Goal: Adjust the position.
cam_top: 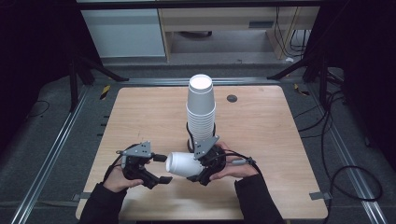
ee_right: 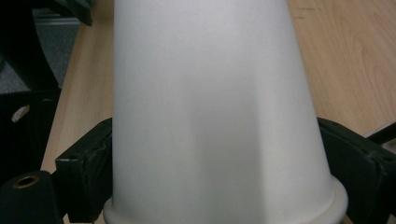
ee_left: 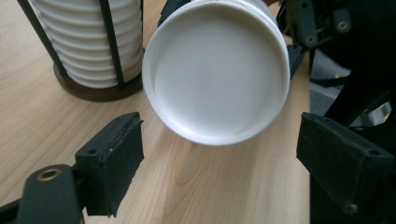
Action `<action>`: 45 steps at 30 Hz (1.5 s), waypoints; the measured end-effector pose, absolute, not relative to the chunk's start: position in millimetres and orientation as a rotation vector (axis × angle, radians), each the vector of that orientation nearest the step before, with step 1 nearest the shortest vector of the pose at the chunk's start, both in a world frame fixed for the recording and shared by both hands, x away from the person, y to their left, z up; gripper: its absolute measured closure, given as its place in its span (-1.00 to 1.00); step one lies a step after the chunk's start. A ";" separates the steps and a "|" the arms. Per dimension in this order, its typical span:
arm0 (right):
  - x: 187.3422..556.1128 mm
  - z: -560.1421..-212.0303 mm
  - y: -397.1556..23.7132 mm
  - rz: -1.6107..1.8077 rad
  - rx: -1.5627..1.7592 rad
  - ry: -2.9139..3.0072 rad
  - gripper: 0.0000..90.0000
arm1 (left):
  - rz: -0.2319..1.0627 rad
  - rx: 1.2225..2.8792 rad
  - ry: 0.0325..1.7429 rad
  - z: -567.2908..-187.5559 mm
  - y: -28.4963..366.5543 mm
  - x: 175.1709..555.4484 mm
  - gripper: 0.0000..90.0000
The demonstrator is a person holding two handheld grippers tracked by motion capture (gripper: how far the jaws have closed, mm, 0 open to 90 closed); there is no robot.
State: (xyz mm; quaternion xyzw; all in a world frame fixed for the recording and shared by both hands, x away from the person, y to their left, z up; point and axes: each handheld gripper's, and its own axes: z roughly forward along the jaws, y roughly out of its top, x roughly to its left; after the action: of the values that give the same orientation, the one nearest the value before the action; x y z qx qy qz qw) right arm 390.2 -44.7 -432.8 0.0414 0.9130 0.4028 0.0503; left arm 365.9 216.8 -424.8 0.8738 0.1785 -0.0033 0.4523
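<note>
High view: right gripper [cam_top: 204, 169] clamps a white cup [cam_top: 183, 163] near its rim, cup sideways just above the table [cam_top: 140, 112], base aimed at left gripper [cam_top: 160, 169]. Probably a handover. Left jaws spread wide either side of the base, not touching. Cup stack [cam_top: 201, 109] sits in a wire holder [cam_top: 191, 140] just behind, prob. the cup's source or destination.

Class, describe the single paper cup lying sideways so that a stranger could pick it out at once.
Start at the wooden table and find the tall stack of white cups near its middle. Just in front of it, the single cup is held by the right tool. Unlike the upright stack, it lies sideways, its base facing the open left tool.
</note>
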 end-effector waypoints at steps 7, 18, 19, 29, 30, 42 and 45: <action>389.7 -438.9 -31.0 1.095 0.081 2.821 -0.79 | 0.003 2.217 0.444 -431.5 208.2 367.0 -0.67; 386.5 -439.0 -14.1 1.047 0.009 2.837 -0.79 | -0.005 2.244 0.453 -434.5 204.7 367.9 -0.60; 386.3 -438.5 -12.5 1.048 -0.002 2.836 -0.79 | -0.004 2.247 0.453 -434.7 204.3 367.8 -0.60; 387.3 -440.2 -8.3 1.025 -0.014 2.831 -0.81 | 0.007 2.264 0.451 -435.4 204.4 368.2 -0.56; 387.6 -440.4 -8.3 1.025 -0.018 2.831 -0.81 | 0.008 2.265 0.451 -435.4 204.5 368.2 -0.55; 387.6 -439.1 -10.7 1.067 -0.033 2.804 -0.85 | -0.008 2.237 0.442 -433.0 207.9 368.2 -0.51; 387.6 -438.7 -11.2 1.074 -0.030 2.803 -0.85 | -0.009 2.237 0.440 -432.7 208.2 368.2 -0.50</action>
State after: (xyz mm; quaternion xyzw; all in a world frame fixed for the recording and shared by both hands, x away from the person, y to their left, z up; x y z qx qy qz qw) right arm 387.6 -11.2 -438.7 -0.0099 0.9315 0.3568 0.0701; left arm 368.2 208.2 -432.7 0.8914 0.1754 -0.0036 0.4178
